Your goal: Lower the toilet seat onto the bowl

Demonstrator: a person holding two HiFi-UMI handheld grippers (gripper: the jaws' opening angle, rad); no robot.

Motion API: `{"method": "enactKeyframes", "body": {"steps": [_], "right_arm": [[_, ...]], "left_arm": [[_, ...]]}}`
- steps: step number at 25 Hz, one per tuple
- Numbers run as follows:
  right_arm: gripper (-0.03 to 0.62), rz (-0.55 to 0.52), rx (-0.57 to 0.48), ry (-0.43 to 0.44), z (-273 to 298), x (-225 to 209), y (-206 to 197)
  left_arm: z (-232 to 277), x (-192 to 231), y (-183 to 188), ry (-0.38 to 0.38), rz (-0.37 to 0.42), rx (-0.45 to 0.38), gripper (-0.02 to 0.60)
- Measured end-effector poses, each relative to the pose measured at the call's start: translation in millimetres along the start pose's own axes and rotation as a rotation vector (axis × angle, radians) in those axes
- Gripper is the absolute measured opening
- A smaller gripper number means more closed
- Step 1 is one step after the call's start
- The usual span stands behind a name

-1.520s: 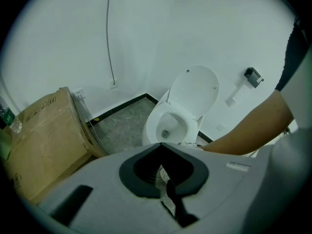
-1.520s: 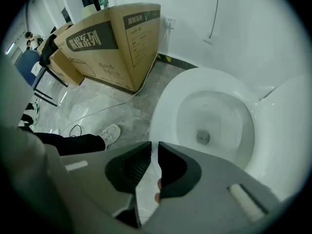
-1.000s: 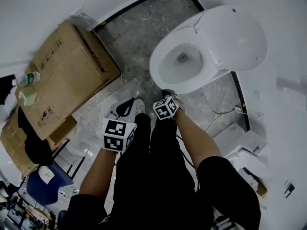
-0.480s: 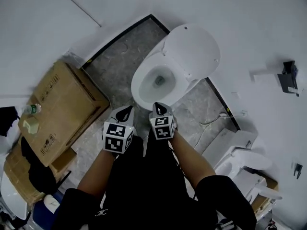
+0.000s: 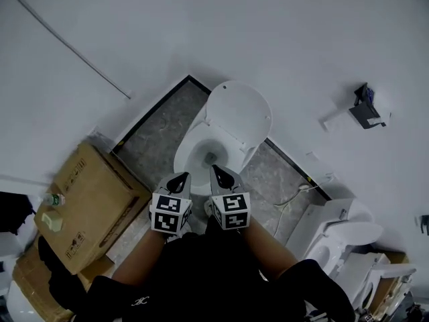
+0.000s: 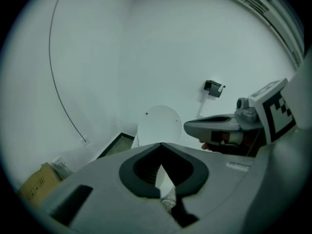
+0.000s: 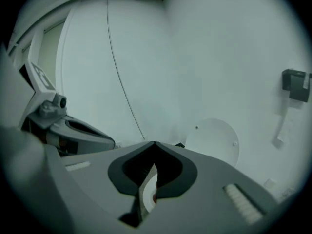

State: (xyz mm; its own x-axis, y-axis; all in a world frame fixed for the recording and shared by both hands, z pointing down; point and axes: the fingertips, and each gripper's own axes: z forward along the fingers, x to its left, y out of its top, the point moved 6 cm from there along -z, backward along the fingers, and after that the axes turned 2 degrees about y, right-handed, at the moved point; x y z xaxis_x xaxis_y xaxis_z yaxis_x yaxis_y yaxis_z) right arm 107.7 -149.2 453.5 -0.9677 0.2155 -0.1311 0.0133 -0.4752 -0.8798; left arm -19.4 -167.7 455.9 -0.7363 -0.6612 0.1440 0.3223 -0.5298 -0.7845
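Observation:
A white toilet stands against the wall, its bowl (image 5: 201, 158) uncovered and its seat and lid (image 5: 238, 116) raised upright against the wall. My left gripper (image 5: 179, 180) and right gripper (image 5: 219, 175) hover side by side just in front of the bowl, pointing at it without touching it. Both are shut with nothing between the jaws. In the left gripper view the raised lid (image 6: 158, 124) shows beyond my shut left gripper (image 6: 161, 144), with the right gripper (image 6: 214, 126) alongside. The right gripper view shows the lid (image 7: 214, 141) past my shut right gripper (image 7: 153, 143).
A large cardboard box (image 5: 90, 206) lies on the floor at the left, with a bottle (image 5: 55, 198) on it. A second white toilet unit (image 5: 342, 240) and a cable (image 5: 295, 193) lie at the right. A black paper holder (image 5: 365, 106) hangs on the wall.
The head view has tilted up, so the toilet now sits lower and smaller in frame. Both grippers have come closer together and point at the bowl. The seat stays raised.

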Motion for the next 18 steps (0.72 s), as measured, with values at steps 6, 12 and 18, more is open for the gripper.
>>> {"method": "enactKeyframes", "body": {"steps": [6, 12, 18], "right_arm": [[0.008, -0.055, -0.144, -0.011, -27.0, -2.0, 64.7], [0.006, -0.081, -0.228, -0.019, -46.9, -8.7, 99.6], [0.006, -0.032, -0.219, -0.045, -37.3, -26.6, 111.7]], "left_arm": [[-14.0, -13.5, 42.9, 0.020, 0.049, -0.095, 0.008], [-25.5, -16.8, 87.5, 0.077, 0.085, -0.198, 0.008], [-25.3, -9.2, 110.2, 0.124, 0.058, -0.255, 0.008]]}}
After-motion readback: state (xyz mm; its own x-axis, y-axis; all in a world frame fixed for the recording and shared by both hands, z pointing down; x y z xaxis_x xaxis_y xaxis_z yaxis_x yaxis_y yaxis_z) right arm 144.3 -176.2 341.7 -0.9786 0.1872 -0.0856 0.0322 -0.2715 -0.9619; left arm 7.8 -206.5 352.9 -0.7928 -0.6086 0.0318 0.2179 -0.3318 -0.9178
